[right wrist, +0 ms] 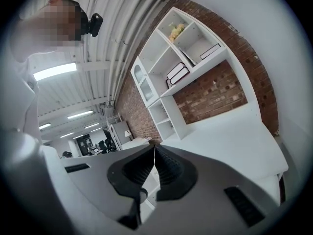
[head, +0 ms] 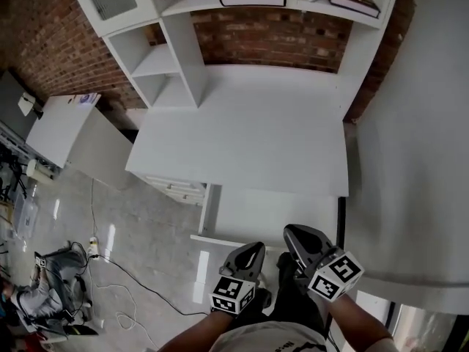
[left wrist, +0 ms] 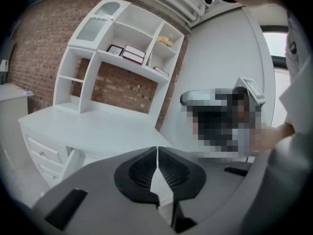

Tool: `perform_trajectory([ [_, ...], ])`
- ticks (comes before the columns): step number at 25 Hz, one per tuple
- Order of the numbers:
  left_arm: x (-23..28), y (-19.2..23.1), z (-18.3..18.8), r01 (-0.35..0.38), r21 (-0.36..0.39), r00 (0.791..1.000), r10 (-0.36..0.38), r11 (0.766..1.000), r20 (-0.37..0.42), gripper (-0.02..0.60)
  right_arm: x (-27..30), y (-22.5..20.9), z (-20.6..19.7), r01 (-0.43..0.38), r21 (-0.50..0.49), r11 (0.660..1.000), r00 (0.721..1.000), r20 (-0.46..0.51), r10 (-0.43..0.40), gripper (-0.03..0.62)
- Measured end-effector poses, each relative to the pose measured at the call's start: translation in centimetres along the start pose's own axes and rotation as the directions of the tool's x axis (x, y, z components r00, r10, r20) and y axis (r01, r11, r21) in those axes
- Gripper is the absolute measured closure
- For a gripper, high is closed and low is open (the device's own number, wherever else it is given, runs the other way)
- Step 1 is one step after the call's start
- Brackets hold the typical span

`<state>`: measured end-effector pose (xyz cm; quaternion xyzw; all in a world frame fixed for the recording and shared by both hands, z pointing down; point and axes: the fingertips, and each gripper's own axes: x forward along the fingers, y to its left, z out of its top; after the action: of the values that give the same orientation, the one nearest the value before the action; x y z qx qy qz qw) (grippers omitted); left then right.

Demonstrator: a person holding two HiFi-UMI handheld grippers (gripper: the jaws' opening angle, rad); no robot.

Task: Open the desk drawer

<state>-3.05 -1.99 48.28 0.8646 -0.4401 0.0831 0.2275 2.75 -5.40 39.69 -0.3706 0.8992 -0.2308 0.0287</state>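
White, small-knobbed drawers (left wrist: 40, 153) sit under the worktop (head: 242, 130) at 7 o'clock; left gripper (left wrist: 157, 150) and right gripper (right wrist: 155, 150) closed, empty

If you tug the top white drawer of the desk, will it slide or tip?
The white painted desk drawer will probably slide straight out, not tip: it sits boxed inside the white desk. Its tiny round knob may be slippery to grip.

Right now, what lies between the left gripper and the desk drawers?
In the head view, only glossy floor and the desk's white upright panel separate the left gripper from the drawers. Its jaws are shut and empty.
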Motion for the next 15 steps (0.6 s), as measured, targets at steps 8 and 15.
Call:
perform_trajectory([
  [8, -3.0, -1.7, 10.9, 0.038, 0.013, 0.987, -0.04, 0.999, 0.156, 0.558, 0.3, 2.1, 4.0, 0.009, -0.055, 0.998, 1.0, 0.004, -0.009, 0.576],
  [15, -4.4, -3.6, 19.0, 0.079, 0.044, 0.963, -0.088, 0.996, 0.256, 0.558, 0.8, 3.9, 8.6, 0.004, -0.108, 0.994, 1.0, 0.029, -0.001, 0.577],
])
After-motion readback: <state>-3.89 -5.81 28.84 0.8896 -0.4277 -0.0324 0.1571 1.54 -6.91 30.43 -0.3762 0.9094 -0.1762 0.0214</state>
